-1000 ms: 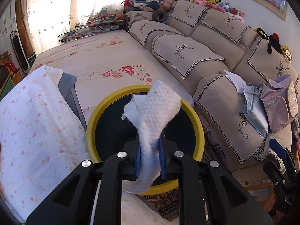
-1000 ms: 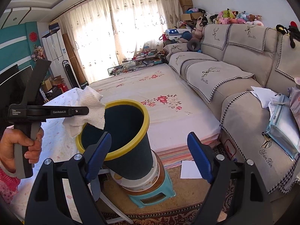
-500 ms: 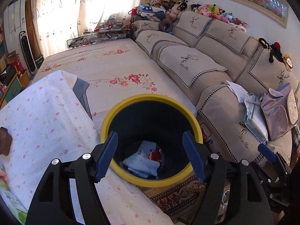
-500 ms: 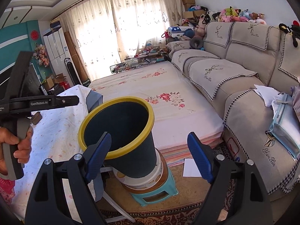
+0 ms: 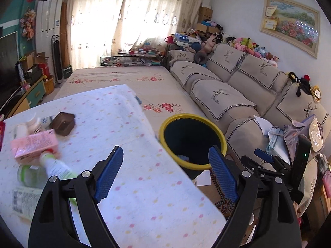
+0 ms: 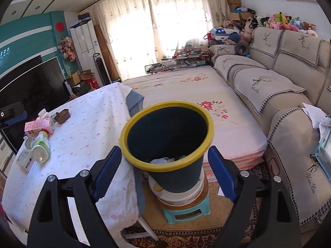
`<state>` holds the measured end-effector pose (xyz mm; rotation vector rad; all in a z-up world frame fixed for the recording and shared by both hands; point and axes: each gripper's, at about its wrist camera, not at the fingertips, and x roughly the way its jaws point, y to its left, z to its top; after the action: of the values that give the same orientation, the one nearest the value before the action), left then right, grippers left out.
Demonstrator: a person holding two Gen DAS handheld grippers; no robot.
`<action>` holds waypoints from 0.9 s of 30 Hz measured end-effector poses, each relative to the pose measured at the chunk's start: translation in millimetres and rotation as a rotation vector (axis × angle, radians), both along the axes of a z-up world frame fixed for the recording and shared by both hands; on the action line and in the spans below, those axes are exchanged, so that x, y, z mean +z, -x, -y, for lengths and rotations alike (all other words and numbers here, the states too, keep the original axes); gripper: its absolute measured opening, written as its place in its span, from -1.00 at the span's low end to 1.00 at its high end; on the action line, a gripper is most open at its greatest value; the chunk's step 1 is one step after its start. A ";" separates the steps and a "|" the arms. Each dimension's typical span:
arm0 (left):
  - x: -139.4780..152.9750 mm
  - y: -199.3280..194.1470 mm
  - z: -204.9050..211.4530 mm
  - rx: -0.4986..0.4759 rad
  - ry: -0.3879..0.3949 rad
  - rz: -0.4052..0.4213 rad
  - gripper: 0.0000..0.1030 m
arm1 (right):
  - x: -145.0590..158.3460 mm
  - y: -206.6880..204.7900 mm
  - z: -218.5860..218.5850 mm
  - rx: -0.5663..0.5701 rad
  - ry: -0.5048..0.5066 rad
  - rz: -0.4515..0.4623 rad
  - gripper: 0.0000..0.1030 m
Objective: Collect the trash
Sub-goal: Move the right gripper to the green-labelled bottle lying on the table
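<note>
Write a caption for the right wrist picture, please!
Open right gripper faces the yellow-rimmed trash bin beside the table.

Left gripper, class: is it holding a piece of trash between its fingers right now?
No. The left gripper is open with nothing between its blue fingers, pointing over the table beside the yellow-rimmed bin.

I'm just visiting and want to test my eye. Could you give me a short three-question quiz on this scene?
1. True or false: the left gripper holds a tissue.
2. What colour is the rim of the trash bin?
3. The pink carton lies: A) on the table, B) on the sofa, C) in the bin.

Key: 1 false, its jaws are open and empty; 2 yellow; 3 A.
</note>
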<state>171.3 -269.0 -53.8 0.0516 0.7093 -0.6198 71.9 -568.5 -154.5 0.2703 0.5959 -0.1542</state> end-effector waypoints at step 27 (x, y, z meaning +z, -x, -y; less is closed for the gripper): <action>-37.8 64.5 -231.8 0.408 -0.014 -0.012 0.66 | -11.9 -141.2 -277.7 0.684 0.098 -0.155 0.58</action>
<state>106.8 -37.2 -91.6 -0.0826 0.7100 -0.2249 213.0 -290.7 -166.4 -0.0508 0.8018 0.4579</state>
